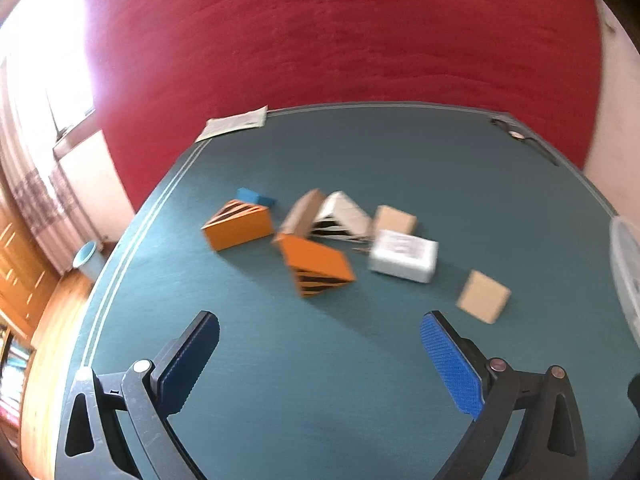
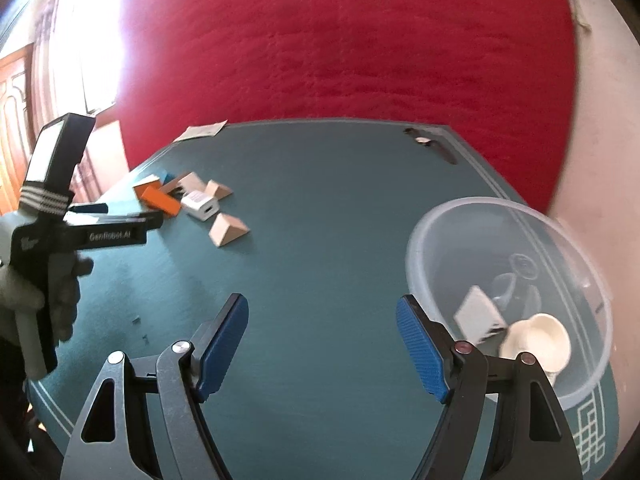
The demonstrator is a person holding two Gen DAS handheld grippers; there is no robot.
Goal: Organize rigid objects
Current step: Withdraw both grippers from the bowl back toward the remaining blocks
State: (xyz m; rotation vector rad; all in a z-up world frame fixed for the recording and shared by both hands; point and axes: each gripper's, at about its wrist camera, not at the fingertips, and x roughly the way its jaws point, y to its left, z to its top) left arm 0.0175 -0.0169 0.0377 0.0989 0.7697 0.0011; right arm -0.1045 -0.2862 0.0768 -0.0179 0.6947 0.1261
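A cluster of small boxes lies mid-table: two orange wedge boxes with black stripes [image 1: 240, 226] [image 1: 318, 266], a white striped wedge [image 1: 344, 216], a white adapter box [image 1: 404, 256], two tan boxes [image 1: 396, 220] [image 1: 484, 296] and a blue block [image 1: 256, 197]. My left gripper [image 1: 320, 360] is open and empty, short of the cluster. My right gripper [image 2: 322, 344] is open and empty, left of a clear plastic bowl [image 2: 460, 216] holding a white box [image 2: 478, 316] and a white cup [image 2: 538, 340]. The left gripper also shows in the right wrist view [image 2: 90, 222].
The table [image 1: 320, 400] has a teal cloth with pale border lines. A paper [image 1: 236, 122] lies at its far left corner and a dark object [image 1: 520, 138] at the far right edge. A red wall stands behind. The bowl's rim [image 1: 624, 264] shows at right.
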